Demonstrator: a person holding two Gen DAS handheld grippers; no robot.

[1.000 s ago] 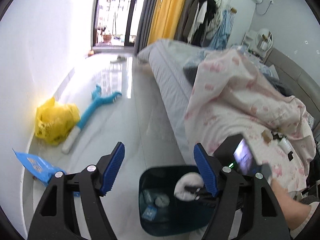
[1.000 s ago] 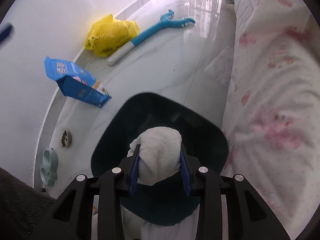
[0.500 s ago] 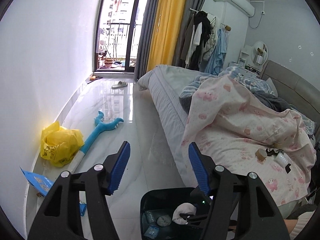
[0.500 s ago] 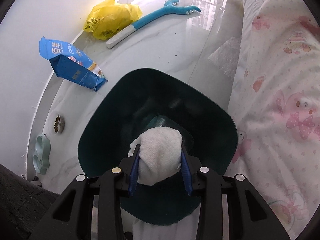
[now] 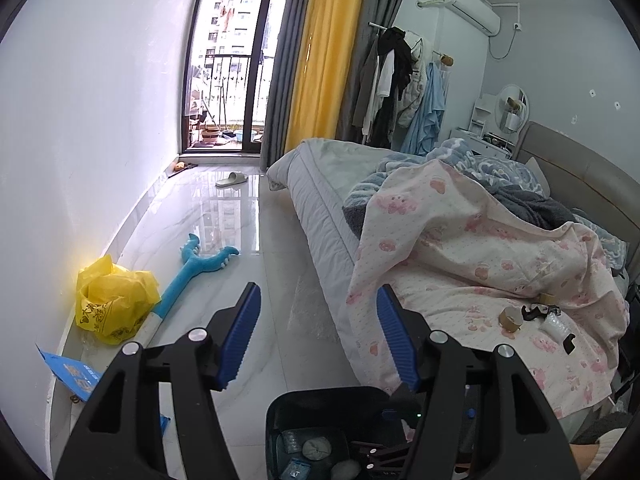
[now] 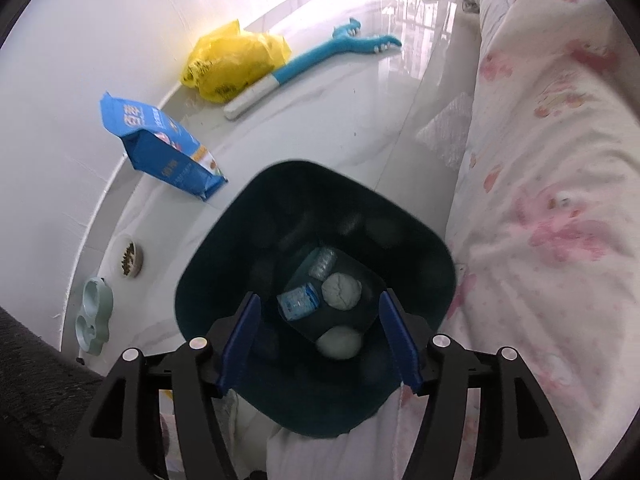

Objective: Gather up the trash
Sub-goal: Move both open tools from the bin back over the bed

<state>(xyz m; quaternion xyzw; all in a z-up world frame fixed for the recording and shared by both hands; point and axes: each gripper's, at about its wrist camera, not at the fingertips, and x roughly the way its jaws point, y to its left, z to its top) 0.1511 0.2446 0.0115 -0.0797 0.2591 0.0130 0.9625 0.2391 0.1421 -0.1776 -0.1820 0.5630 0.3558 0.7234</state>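
Glossy pale marble-look floor [image 5: 236, 240] is seen running from a balcony door [image 5: 228, 60] alongside a bed draped in a pink-patterned white quilt [image 5: 480, 272]. Against the white wall are found a crumpled yellow plastic bag [image 6: 236, 60], a blue plush toy with a white handle [image 6: 320, 58] and a blue printed pouch [image 6: 164, 144]. A dark teal plastic bin [image 6: 420, 248] is stood on the floor just beside the bed.

The right gripper [image 6: 320, 340] is pointed steeply down over the bin's mouth; its jaws have just been opening, and nothing is left between the blue pads [image 6: 240, 340]. A rolled white cloth wad [image 6: 338, 343] is seen lying released on the bin's bottom, beside a second pale wad [image 6: 341, 291] and crushed clear plastic bottles [image 6: 298, 300].

The left gripper [image 5: 318, 340] is aimed slightly downward above the bin's near rim, toward the floor and bed edge. Its jaws are parted and nothing is gripped.
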